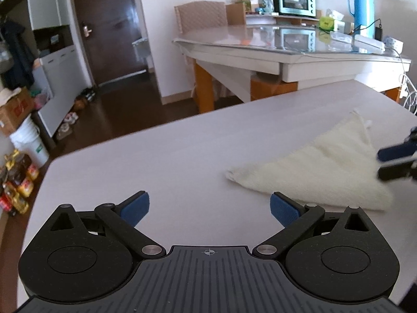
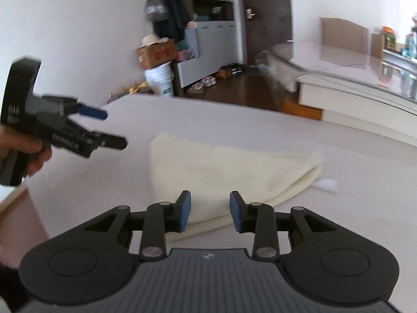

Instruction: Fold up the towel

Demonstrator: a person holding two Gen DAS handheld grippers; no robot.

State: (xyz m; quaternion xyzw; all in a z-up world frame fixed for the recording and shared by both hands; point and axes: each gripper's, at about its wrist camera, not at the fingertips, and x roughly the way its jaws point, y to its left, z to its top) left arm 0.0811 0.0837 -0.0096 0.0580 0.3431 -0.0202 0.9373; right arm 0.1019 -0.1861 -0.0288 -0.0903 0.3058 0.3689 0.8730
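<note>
Pale, wood-grain tabletop (image 1: 156,151) fills the foreground, and the cream fluffy towel (image 2: 221,172), folded into a triangle, lies flat on it. Left gripper (image 1: 209,206) stands wide apart over bare table beside the towel, holding nothing. Right gripper (image 2: 209,211) is narrowly parted just above the towel's near edge, gripping nothing. Behind stand a glass-topped dining table (image 1: 260,49), a mint toaster oven (image 1: 295,0), a blue thermos (image 1: 363,7) and a white bucket (image 2: 163,78) topped by a cardboard box (image 2: 155,53) whose red print is unreadable.
</note>
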